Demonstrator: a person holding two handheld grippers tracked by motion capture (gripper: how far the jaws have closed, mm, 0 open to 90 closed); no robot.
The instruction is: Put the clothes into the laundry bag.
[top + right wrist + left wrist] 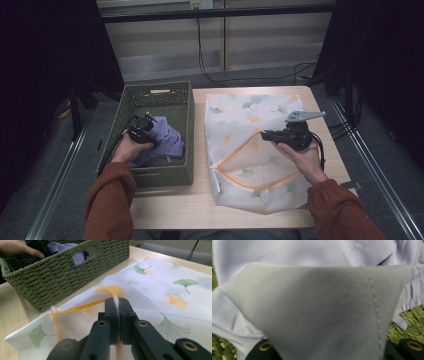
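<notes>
A lilac garment (167,142) lies bunched in a green woven basket (155,95) at the table's left. My left gripper (151,131) is down in the basket, shut on a fold of it. Close up, that fold of the garment (319,310) drapes over the jaws and hides their tips. To the right lies a white laundry bag (250,115) printed with ginkgo leaves. My right gripper (118,301) is shut on the bag's upper layer by the orange zipper (82,306) and holds it raised a little. From above, the right gripper (263,134) points left over the bag.
The basket (50,287) stands just left of the bag (170,285), with a narrow strip of table between them. Bare wooden table (170,205) runs along the near edge. Black cables (210,70) trail on the floor behind the table, and dark stands flank both sides.
</notes>
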